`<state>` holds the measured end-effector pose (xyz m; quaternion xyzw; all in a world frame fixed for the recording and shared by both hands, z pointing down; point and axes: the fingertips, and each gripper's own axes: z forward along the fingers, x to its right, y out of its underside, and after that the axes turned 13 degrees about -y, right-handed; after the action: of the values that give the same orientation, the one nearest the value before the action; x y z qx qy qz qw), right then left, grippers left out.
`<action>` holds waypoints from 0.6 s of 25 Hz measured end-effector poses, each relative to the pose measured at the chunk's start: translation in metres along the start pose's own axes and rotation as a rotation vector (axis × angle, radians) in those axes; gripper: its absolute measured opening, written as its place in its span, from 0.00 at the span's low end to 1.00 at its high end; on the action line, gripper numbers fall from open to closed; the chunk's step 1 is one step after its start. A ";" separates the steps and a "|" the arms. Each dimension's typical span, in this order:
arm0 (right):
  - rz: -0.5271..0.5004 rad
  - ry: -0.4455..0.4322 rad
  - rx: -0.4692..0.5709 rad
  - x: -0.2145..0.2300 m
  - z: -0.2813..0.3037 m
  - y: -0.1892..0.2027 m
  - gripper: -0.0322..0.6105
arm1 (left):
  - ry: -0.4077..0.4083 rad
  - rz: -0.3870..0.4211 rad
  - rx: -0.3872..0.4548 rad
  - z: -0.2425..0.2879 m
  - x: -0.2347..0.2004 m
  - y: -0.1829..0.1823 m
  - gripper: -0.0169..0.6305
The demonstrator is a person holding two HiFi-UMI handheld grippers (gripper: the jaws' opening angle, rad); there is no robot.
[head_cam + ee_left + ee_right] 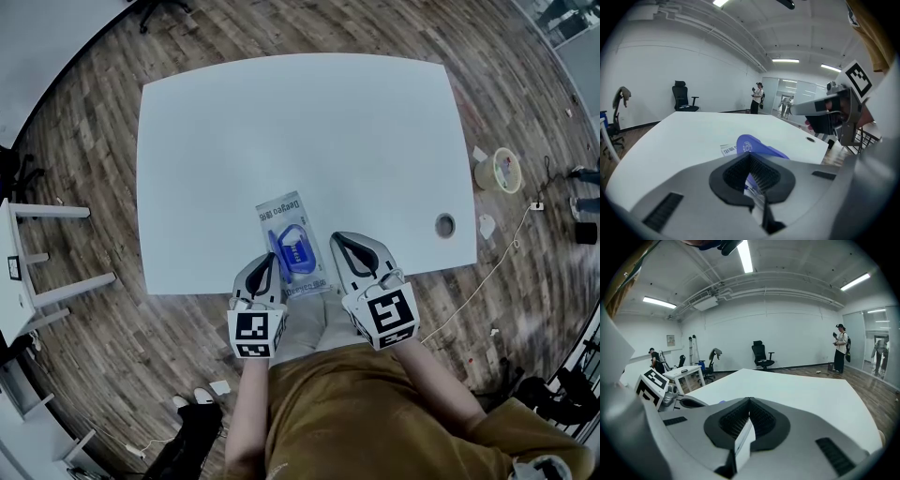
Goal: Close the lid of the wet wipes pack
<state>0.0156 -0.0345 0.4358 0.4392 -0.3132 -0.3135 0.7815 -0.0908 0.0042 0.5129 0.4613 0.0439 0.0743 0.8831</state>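
The wet wipes pack lies flat near the front edge of the white table. Its blue lid is open; in the left gripper view the lid stands up just past the jaw tips. My left gripper sits at the pack's left front corner, its jaws shut with nothing between them. To the right of the pack is my right gripper, apart from it and also shut and empty. The pack does not show in the right gripper view.
A round cable hole sits in the table's right front part. On the wooden floor lie a tape roll and cables. A white side desk stands at the left. An office chair and people stand far off.
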 end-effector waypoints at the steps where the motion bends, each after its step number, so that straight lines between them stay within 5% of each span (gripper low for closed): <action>1: 0.000 0.000 -0.001 0.000 0.000 0.000 0.06 | 0.005 0.004 -0.001 0.001 0.001 0.000 0.02; 15: 0.007 -0.010 -0.024 -0.004 0.010 0.006 0.06 | 0.059 0.009 -0.038 0.004 0.008 0.011 0.02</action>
<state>0.0069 -0.0332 0.4444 0.4270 -0.3148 -0.3167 0.7863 -0.0838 0.0087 0.5243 0.4420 0.0663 0.0928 0.8897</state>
